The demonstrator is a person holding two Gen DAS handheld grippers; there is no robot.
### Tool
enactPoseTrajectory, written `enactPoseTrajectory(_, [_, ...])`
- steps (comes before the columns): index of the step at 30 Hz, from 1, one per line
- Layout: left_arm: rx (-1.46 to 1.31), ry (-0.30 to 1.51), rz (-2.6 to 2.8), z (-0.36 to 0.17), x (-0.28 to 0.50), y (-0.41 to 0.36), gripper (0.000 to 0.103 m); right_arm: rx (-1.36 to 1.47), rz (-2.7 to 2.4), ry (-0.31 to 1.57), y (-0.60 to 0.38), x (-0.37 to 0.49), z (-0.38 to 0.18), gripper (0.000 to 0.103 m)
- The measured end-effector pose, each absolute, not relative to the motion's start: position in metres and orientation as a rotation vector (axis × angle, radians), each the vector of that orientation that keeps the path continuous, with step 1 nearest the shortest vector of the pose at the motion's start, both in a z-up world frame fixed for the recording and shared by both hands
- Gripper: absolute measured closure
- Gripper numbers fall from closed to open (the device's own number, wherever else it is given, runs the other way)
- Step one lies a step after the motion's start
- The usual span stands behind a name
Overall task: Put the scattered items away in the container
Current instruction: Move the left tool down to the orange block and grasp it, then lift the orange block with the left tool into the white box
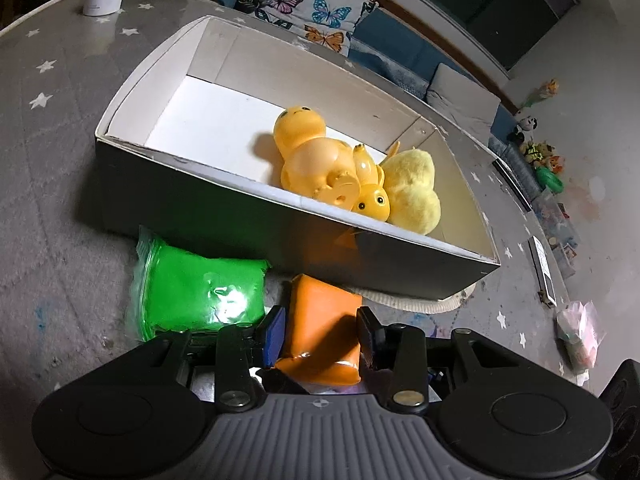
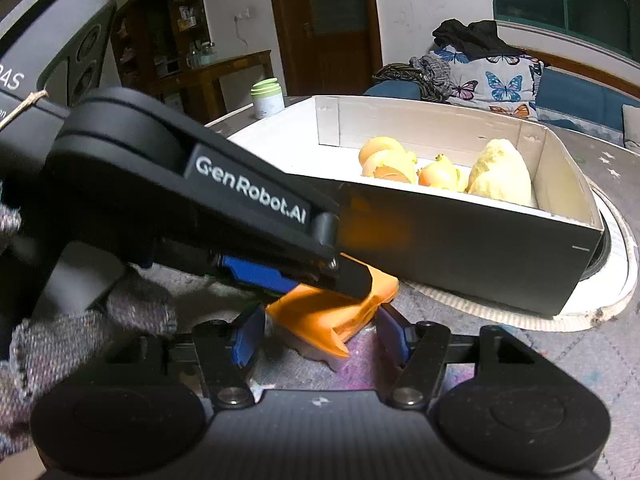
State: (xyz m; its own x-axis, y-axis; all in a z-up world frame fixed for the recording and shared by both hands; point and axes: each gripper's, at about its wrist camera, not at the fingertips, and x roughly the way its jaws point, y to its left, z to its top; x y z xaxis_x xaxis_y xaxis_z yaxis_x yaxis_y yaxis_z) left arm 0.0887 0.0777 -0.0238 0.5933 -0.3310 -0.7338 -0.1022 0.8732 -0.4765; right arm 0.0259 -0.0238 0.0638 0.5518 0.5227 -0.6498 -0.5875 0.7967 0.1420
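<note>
Now I have the orange bag (image 1: 320, 320) between my left fingers (image 1: 276, 334), and they are squeezed onto its sides. It sits on the bench (image 1: 60, 200), just near the dark front wall of the box (image 1: 248, 216). From my right hand's view, my left gripper (image 2: 348, 276) reaches across and pinches the orange bag (image 2: 320, 320) from above. My right fingers (image 2: 248, 340) stand spread on either side of the bag and do not press it, so my right gripper (image 2: 320, 342) is let go, holding nothing.

I think this is the picking-up step. The next move calls for lifting the bag high enough to clear the box's near wall, carrying it away from me, and dropping it in. The left part of the box floor looks bare and white, so that may be a good spot.

The orange bag is soft and squishy, wrapped in shiny plastic that bulges where I squeeze. The green bag (image 1: 200, 284) to its left looks the same kind: puffy, glossy, see-through at the edges. It waits on the bench, touching the box or nearly so. Inside the box, at the right end, lie two smooth, shiny plastic toys (image 1: 316, 160) and a fuzzy yellow plush (image 1: 412, 184). The box is stiff card, dark outside, white inside. The bench cover is gray with little white stars.
</note>
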Motion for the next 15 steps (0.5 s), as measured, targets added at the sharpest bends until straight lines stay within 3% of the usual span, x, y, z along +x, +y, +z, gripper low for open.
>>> enactPoseTrajectory(15, [-0.506, 0.909, -0.129, -0.009, 0.073, 0.076, 0.067, -0.114, 0.655, 0.714, -0.018, 0.016, 0.071, 0.048])
